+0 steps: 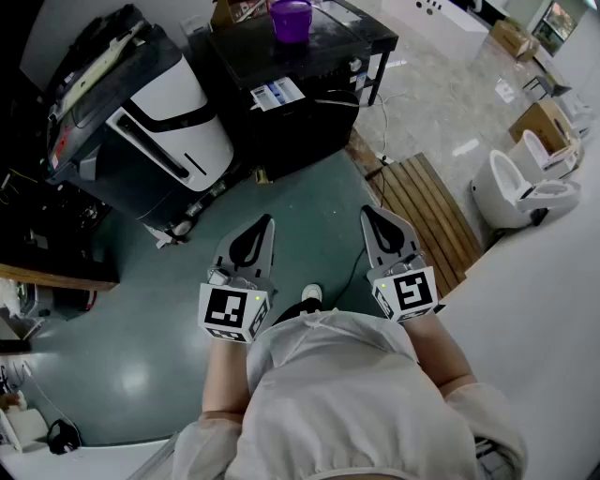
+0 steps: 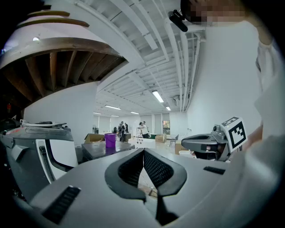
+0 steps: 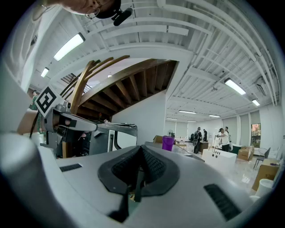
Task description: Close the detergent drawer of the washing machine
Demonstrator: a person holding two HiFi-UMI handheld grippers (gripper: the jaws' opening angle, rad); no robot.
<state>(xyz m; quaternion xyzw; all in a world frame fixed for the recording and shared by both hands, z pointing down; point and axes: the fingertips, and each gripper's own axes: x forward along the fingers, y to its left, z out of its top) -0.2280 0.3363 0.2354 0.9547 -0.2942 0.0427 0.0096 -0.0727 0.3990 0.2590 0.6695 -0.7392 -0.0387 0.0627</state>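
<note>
Nearest, the left gripper [image 1: 265, 225] and right gripper [image 1: 371, 217] sit side by side, each with its jaws pressed together on nothing, tips aimed across the green floor [image 1: 309, 197] at the black washing machine [image 1: 309, 112]. The detergent drawer [image 1: 277, 94] juts from its front upper edge, long axis pointing back toward the grippers; what its compartments hold cannot be made out. A purple bucket [image 1: 291, 19] stands by the top's far edge.

The purple plastic bucket [image 1: 291, 17] is cut by the head view's top edge. The people [image 3: 221, 136] far in the hall are too small to describe. On the white and black machine [image 1: 173, 112] I cannot tell a drawer
</note>
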